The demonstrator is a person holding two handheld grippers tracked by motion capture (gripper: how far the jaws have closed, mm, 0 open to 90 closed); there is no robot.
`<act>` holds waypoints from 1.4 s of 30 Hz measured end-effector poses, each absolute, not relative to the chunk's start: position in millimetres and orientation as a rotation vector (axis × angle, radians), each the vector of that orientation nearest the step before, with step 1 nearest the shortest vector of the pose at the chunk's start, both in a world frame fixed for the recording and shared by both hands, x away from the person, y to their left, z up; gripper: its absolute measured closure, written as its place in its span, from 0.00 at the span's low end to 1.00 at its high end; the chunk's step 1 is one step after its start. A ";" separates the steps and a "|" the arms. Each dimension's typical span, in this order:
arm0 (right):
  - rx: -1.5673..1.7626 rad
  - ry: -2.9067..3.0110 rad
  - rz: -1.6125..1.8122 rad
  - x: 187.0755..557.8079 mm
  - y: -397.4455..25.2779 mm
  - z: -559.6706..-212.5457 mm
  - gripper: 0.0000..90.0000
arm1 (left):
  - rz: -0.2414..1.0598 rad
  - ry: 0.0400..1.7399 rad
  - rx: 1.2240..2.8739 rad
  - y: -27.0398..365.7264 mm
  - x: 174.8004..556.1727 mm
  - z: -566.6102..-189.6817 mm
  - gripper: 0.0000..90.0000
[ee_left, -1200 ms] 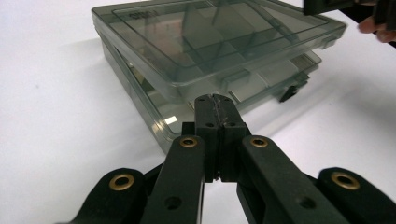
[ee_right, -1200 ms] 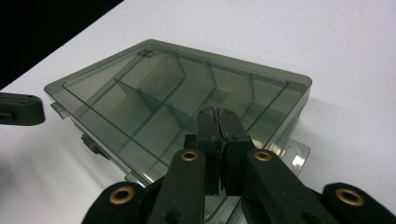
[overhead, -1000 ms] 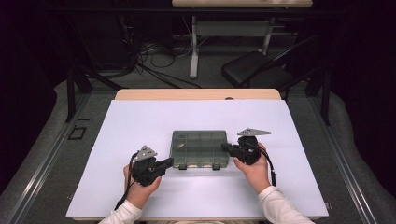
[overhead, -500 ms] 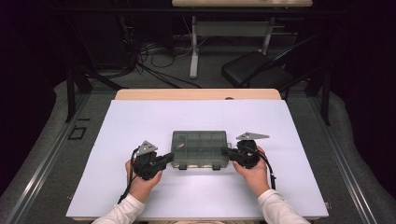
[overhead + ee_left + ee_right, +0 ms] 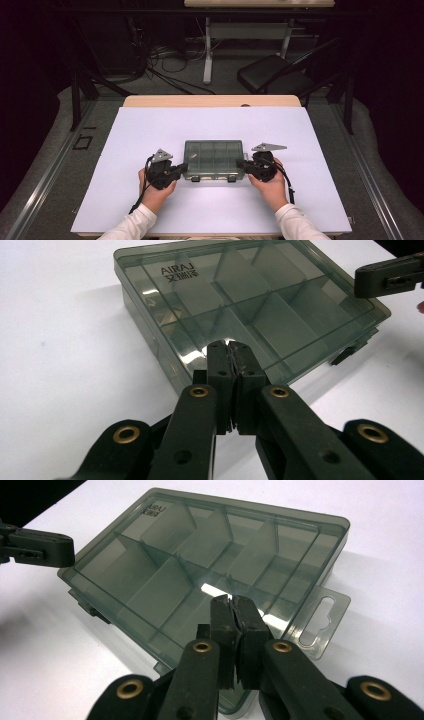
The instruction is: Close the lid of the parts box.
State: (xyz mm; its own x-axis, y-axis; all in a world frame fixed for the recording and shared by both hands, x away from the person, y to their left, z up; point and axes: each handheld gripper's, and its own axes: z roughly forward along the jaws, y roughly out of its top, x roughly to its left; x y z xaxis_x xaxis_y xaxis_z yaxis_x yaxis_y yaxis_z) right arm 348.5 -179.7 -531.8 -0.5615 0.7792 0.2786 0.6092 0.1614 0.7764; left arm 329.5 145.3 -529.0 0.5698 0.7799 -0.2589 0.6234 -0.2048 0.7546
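A smoky clear plastic compartment box point(image 5: 214, 159) with its lid down lies flat on the white table top point(image 5: 210, 125). My left gripper point(image 5: 184, 168) is at the box's left end, jaws shut and empty. In the left gripper view those jaws point(image 5: 230, 347) hover over the near edge of the box point(image 5: 260, 305), with the other gripper point(image 5: 392, 276) at its far corner. My right gripper point(image 5: 240, 164) is at the box's right end, also shut with nothing held. The right gripper view has its tips point(image 5: 233, 602) above the box point(image 5: 200, 555), beside the hang tab point(image 5: 320, 622).
The white surface runs wide around the box on all sides. Two small latches point(image 5: 214, 178) sit on the box's near edge. Beyond the table's far edge are a dark chair point(image 5: 272, 75), a desk leg and cables on the floor.
Both grippers shifted slightly: the left closed in on the box's left end, and the right drew a little toward the person at the right end. The box stayed put.
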 end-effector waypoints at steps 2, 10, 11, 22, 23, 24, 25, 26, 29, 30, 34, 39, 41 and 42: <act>1.361 2.243 1.357 348.6 -179.0 -531.7 0.98 | 0.230 1.130 1.920 145.1 328.7 -529.0 0.98; 1.353 2.247 1.359 348.4 -178.0 -530.5 0.90 | 0.225 1.121 1.914 149.0 327.6 -528.4 0.91; 1.342 2.250 1.355 348.4 -177.6 -530.0 0.88 | 0.227 1.122 1.917 150.6 327.6 -527.9 0.90; 1.260 2.244 1.351 345.2 -170.7 -522.3 0.68 | 0.241 1.043 1.896 158.3 329.9 -527.5 0.60; 1.242 2.249 1.354 345.1 -170.6 -521.6 0.66 | 0.249 1.034 1.899 158.5 330.8 -527.7 0.58; 1.218 2.246 1.355 344.6 -171.0 -521.3 0.63 | 0.250 1.022 1.906 158.9 331.5 -527.7 0.56; 1.210 2.248 1.351 343.9 -171.1 -520.9 0.60 | 0.263 1.012 1.915 158.7 332.3 -527.9 0.54; 1.198 2.236 1.317 342.5 -171.7 -520.2 0.54 | 0.273 1.005 1.913 158.5 332.7 -528.2 0.53; 1.233 2.232 1.311 340.2 -175.6 -518.4 0.52 | 0.305 0.971 1.926 158.8 333.8 -528.0 0.50; 1.256 2.221 1.326 339.4 -178.0 -517.6 0.49 | 0.299 0.962 1.927 159.2 334.3 -527.9 0.49; 1.272 2.155 1.406 336.5 -186.0 -517.3 0.39 | 0.308 0.930 1.930 160.6 336.8 -529.2 0.47; 1.249 2.154 1.392 333.3 -191.3 -518.5 0.27 | 0.267 0.967 1.978 162.7 341.5 -535.5 0.43; 1.243 2.152 1.391 332.6 -192.1 -518.8 0.24 | 0.243 0.987 1.968 165.1 343.6 -536.8 0.37; 1.231 2.152 1.392 331.8 -192.7 -518.7 0.22 | 0.235 0.982 1.971 166.8 344.6 -536.2 0.35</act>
